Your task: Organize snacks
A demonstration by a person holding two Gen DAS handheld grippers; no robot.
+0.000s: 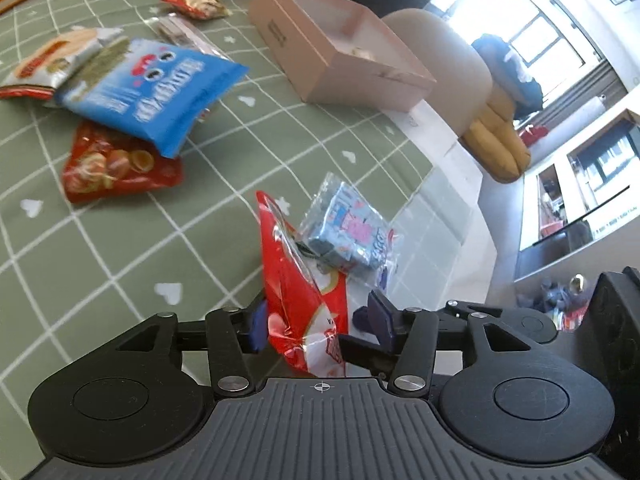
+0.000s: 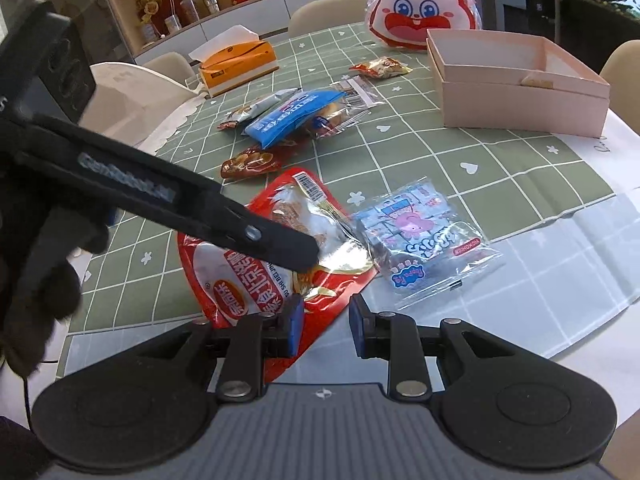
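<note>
A red snack packet [image 1: 296,280] [image 2: 240,280] lies near the table's front edge. My left gripper [image 1: 318,322] straddles it. The left pad touches its side, while the right pad stands clear of it, so the jaws are open. In the right wrist view one left finger [image 2: 280,242] reaches over the packet. A clear bag of blue candies [image 1: 348,236] [image 2: 420,236] lies just right of the packet. My right gripper [image 2: 325,320] hovers over the packet's near corner, its jaws a narrow gap apart and gripping nothing.
An open pink box [image 1: 340,60] [image 2: 520,96] stands at the back right. A pile with a blue packet [image 1: 152,92] [image 2: 292,116] and a small red packet [image 1: 116,168] [image 2: 248,162] lies mid-table. An orange tissue box [image 2: 236,64] and a rabbit-face bag [image 2: 420,4] sit behind.
</note>
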